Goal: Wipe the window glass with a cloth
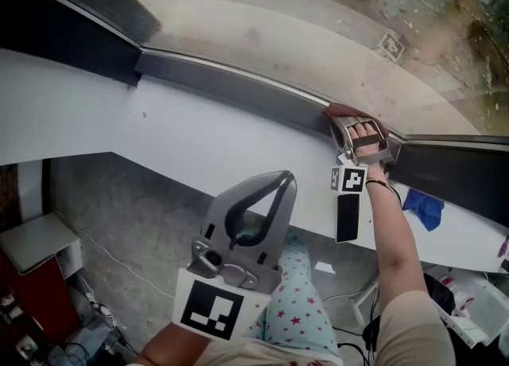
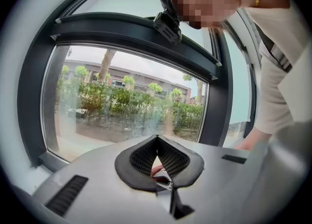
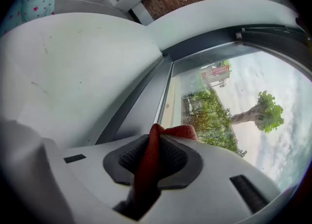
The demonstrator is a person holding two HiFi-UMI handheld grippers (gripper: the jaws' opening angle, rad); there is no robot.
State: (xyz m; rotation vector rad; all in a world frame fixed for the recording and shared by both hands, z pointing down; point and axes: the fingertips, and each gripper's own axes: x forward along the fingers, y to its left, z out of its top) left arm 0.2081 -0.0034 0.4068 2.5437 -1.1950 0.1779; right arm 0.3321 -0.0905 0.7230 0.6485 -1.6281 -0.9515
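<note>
Wiping is the step in hand: my right gripper [image 3: 156, 136] clenches the red fabric cloth [image 3: 146, 169] by the lower frame of the clear window glass [image 3: 234, 101]. My left gripper [image 2: 156, 140] hangs closed and empty. Next, I think, the cloth must press and sweep along the pane.

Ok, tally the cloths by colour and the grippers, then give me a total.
red cloth, clamped in the right gripper: 1
blue cloth, lying loose: 1
grippers, counting the left gripper, shut and empty: 2
Total: 4
</note>
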